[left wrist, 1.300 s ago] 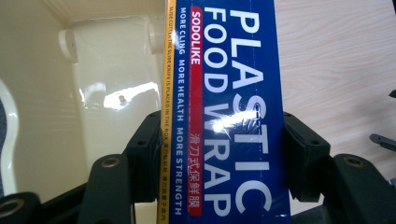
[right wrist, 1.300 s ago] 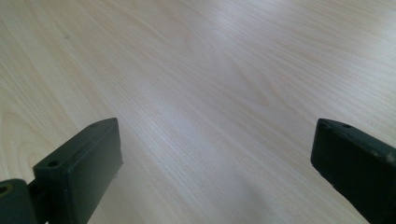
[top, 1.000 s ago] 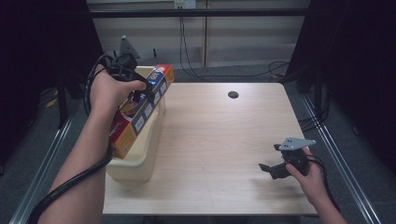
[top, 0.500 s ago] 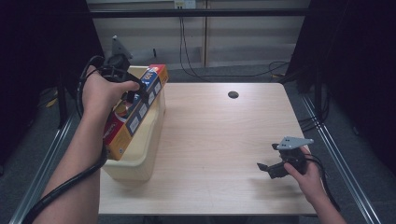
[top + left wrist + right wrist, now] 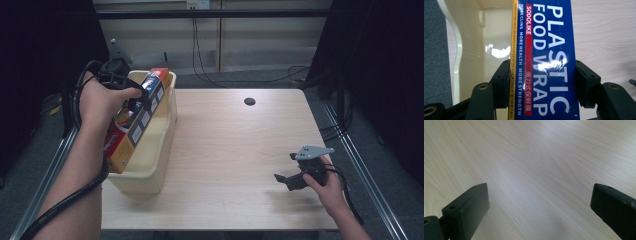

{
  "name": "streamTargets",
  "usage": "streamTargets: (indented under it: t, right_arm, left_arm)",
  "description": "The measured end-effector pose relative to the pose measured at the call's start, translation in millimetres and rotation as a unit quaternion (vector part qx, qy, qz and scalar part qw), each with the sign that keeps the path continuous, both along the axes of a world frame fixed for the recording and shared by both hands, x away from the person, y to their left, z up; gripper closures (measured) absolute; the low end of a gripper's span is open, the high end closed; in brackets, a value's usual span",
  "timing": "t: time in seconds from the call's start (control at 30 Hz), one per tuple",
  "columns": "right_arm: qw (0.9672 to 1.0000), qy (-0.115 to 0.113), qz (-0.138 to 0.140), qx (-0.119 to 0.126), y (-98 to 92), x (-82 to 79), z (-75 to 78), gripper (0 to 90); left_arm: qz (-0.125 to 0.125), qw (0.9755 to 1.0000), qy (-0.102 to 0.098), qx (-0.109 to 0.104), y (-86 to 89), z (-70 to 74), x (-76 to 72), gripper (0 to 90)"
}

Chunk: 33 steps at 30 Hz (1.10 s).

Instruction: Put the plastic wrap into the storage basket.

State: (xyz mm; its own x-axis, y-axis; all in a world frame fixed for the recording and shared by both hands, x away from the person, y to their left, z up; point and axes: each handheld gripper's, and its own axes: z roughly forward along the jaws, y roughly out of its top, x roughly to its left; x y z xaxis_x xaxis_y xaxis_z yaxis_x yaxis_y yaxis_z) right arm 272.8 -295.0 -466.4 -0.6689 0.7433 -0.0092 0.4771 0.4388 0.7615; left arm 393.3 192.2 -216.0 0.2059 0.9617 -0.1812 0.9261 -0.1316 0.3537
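Left gripper (image 5: 541,82): clenched across the plastic wrap box (image 5: 544,55), a pad pressed to each long side.
Plastic wrap box: blue face with white lettering, red and yellow trim; tilted, lower end down inside the bin (image 5: 152,165), upper end above the bin's far rim.
Bin: cream plastic, at the table's (image 5: 235,150) left edge, overhanging its near-left corner.
Right gripper (image 5: 287,181): jaws spread wide, nothing between them; low over bare wood near the table's near-right corner.
Table: pale wood, dark round hole near the far edge.

The plastic wrap box (image 5: 544,57) runs off the left gripper view's top and bottom edges.
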Motion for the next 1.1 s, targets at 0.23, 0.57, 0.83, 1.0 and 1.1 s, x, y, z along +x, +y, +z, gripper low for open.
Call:
streamTargets:
  t: [0.23, 0.57, 0.83, 1.0, 1.1]
  right_arm:
    - [1.0000, 0.001, 0.002, 0.001, 0.2, 0.1, 0.4, 2.1]
    - [1.0000, 0.000, 0.001, -0.003, 0.4, -0.1, 0.6, 2.1]
    - [1.0000, -0.001, 0.003, -0.002, 0.8, 0.1, 0.4, 2.1]
    - [1.0000, 0.000, 0.002, -0.002, 1.1, -0.1, 0.5, 2.1]
    - [1.0000, 0.001, 0.005, 0.000, 1.2, -0.5, 0.5, 2.1]
  left_arm:
    - [0.005, 1.0000, 0.002, 0.005, 6.3, -5.4, -1.5, 40.9]
    - [0.012, 0.9999, 0.008, 0.008, 14.1, -16.9, -2.2, 40.9]
    - [0.020, 0.9997, 0.014, 0.007, 17.9, -25.7, -2.1, 40.8]
    - [0.024, 0.9995, 0.019, 0.006, 19.6, -32.5, -2.2, 40.7]
    - [0.027, 0.9994, 0.020, 0.008, 19.6, -35.4, -1.9, 40.7]
